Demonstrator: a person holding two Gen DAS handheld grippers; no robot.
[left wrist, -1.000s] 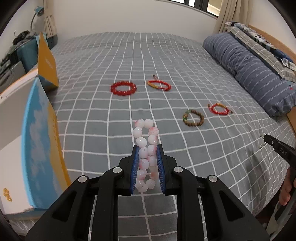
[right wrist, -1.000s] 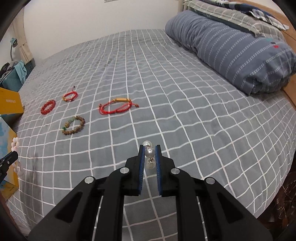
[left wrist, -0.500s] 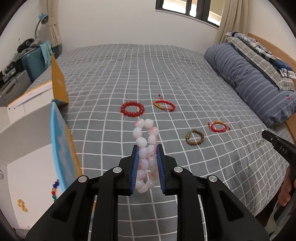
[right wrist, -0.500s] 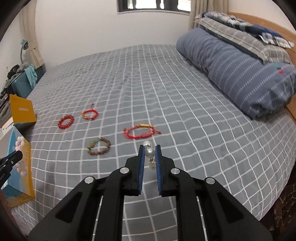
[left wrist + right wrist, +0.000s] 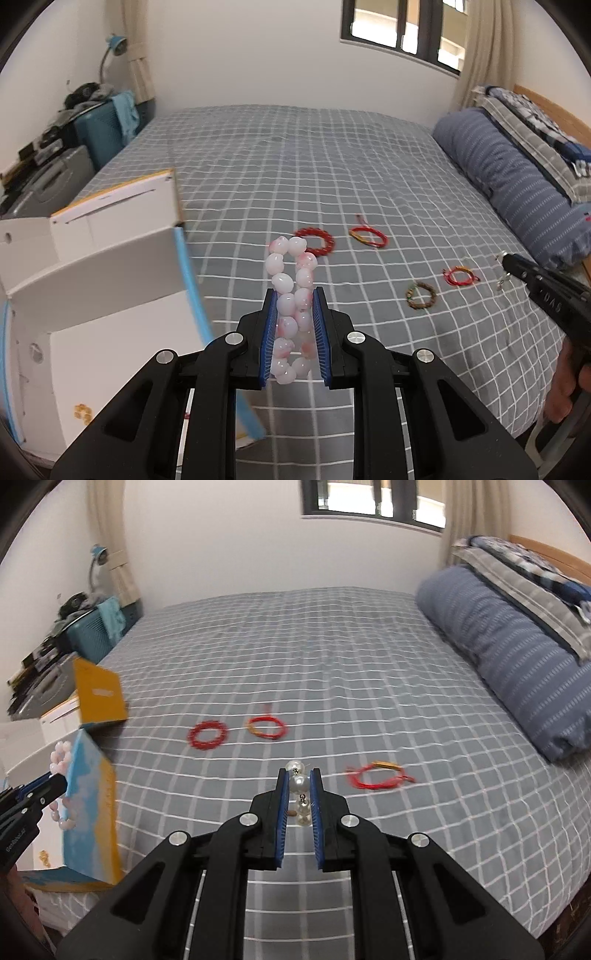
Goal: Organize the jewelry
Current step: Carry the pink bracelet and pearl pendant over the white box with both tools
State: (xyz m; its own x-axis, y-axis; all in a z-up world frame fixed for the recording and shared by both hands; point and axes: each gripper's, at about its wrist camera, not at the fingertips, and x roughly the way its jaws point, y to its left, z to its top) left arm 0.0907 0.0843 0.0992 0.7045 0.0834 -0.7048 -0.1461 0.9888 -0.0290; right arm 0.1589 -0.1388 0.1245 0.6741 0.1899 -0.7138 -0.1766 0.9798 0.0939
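Note:
My left gripper (image 5: pixel 293 295) is shut on a pink-and-white bead bracelet (image 5: pixel 286 280), lifted above the grey checked bed (image 5: pixel 295 177). Just to its left stands an open white box (image 5: pixel 92 280) with a blue-and-yellow lid. My right gripper (image 5: pixel 298 773) is shut on a pearl earring (image 5: pixel 299 783), also off the bed. On the bedspread lie a red bead bracelet (image 5: pixel 314 240), a red-and-yellow cord bracelet (image 5: pixel 368 236), a brown bead bracelet (image 5: pixel 421 300) and another red cord bracelet (image 5: pixel 461 276). The right gripper (image 5: pixel 508 263) also shows at the left wrist view's right edge.
A rolled blue striped duvet (image 5: pixel 517 184) and pillows lie along the bed's right side. Suitcases and clutter (image 5: pixel 55 173) stand left of the bed. A hand (image 5: pixel 565 391) holds the right gripper's handle.
Both grippers have risen and pulled back from the bed with their loads. The white box has come closer on the left, and the window now shows.

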